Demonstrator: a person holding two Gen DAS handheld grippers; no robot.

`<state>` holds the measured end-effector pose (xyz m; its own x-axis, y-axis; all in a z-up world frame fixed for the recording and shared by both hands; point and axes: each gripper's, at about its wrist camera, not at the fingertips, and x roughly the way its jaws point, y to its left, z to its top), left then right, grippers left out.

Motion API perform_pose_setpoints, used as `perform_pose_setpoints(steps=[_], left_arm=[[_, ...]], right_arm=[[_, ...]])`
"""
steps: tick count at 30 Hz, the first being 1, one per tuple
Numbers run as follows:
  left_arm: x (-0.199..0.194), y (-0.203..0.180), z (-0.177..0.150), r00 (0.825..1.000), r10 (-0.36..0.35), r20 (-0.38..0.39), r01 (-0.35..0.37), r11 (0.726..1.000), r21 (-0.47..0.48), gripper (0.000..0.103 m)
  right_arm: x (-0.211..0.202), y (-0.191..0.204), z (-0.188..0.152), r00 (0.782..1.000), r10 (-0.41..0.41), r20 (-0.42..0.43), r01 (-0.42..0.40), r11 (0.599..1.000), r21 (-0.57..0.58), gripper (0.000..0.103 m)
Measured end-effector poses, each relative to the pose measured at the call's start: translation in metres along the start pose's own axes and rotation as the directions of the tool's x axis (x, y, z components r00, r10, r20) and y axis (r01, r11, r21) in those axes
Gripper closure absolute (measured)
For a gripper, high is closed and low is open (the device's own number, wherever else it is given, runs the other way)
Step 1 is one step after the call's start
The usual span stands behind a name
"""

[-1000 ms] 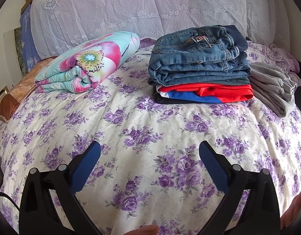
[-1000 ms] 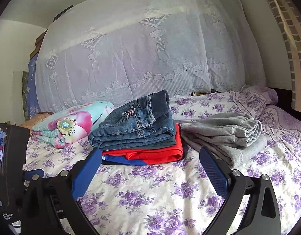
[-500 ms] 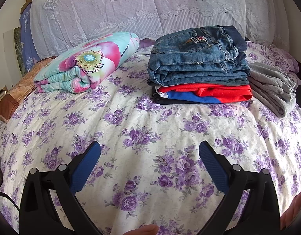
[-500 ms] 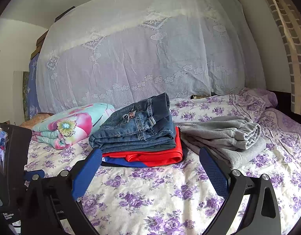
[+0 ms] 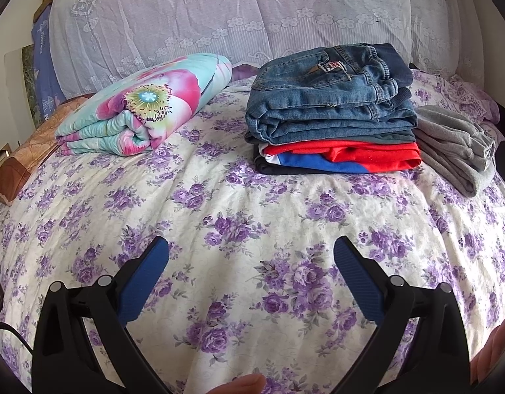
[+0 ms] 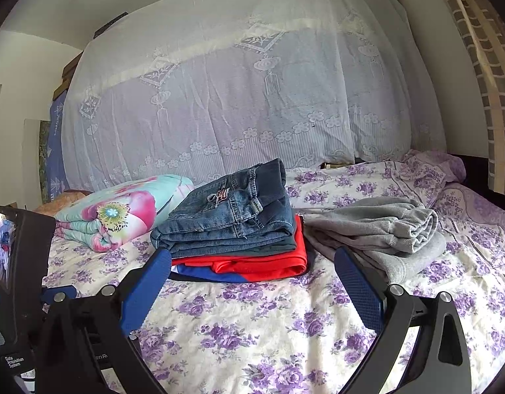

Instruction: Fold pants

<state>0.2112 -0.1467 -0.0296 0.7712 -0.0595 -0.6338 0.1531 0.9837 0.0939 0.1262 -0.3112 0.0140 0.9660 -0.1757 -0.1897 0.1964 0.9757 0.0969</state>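
a: what changed?
b: little. right tongs (image 6: 252,285) have dipped slightly, left tongs (image 5: 251,272) barely moved; both gape empty over the bed (image 5: 239,197).
a: the pants?
b: grey pants (image 6: 384,229) right of the folded stack (image 6: 232,229), untouched; likely next.

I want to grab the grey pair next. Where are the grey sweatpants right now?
The grey sweatpants lie on the floral bedspread, right of the folded jeans stack, touching its side; in the left wrist view they sit at the far right edge.
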Motion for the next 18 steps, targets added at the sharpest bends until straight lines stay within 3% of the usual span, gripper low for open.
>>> perform_pose_setpoints(steps=[18], left_arm=[[-0.0008,-0.0017,0.0005,1.0,0.001,0.002,-0.001,1.0,-0.001,0.005]], right_arm=[[-0.0006,0.0006,0.0001,1.0,0.0,0.002,0.0,1.0,0.0,0.003]])
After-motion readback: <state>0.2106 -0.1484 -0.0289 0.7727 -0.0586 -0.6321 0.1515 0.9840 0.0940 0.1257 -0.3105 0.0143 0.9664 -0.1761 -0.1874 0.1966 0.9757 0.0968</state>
